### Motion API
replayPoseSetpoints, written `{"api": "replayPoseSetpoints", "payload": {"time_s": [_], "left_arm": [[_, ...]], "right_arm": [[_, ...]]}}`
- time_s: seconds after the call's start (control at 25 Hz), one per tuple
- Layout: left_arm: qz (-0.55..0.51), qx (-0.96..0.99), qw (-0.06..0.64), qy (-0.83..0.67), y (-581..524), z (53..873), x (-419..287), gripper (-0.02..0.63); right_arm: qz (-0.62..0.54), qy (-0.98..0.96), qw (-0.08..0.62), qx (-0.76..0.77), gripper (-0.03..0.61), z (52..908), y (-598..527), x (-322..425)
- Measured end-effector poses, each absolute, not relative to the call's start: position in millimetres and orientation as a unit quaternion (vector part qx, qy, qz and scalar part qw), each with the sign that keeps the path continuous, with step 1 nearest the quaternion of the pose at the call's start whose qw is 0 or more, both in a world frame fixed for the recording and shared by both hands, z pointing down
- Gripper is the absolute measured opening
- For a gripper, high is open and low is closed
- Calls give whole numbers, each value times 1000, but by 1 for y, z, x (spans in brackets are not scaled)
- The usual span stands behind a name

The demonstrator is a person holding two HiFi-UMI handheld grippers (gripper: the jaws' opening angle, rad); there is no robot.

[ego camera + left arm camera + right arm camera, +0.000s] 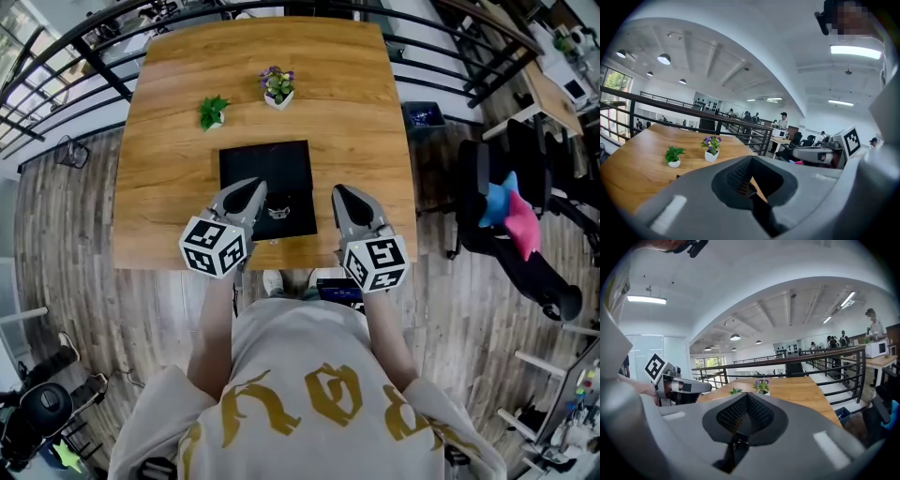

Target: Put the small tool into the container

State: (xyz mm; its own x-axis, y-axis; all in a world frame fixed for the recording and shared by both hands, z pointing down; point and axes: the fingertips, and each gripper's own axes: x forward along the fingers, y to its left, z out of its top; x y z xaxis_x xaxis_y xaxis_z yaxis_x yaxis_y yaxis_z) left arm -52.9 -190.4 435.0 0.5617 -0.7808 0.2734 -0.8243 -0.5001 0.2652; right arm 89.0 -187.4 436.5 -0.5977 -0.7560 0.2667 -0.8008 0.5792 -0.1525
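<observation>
A black square container (267, 178) lies flat on the wooden table (169, 187), near its front edge. A small metallic tool (278, 212) rests on the black surface's front part. My left gripper (253, 190) hovers at the black square's front left corner, just left of the tool, jaws shut and empty. My right gripper (343, 197) is held just off the square's front right corner, also shut and empty. In the left gripper view the jaws (751, 159) meet tip to tip; the right gripper view shows the same (746, 395). Both gripper views hide the tool.
A green potted plant (214, 112) and a purple-flowered pot (277, 85) stand behind the black square. A black railing (66, 47) runs round the table's far sides. A chair with blue and pink items (511, 211) stands at the right.
</observation>
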Motion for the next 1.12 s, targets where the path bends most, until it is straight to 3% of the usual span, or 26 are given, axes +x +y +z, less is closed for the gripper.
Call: {"api": "replayPoseSetpoints", "payload": {"time_s": [1.12], "left_arm": [[65,858,188,-473,-192,440,-61,0]], "right_arm": [[141,-884,86,437,25,442,-186,90]]}}
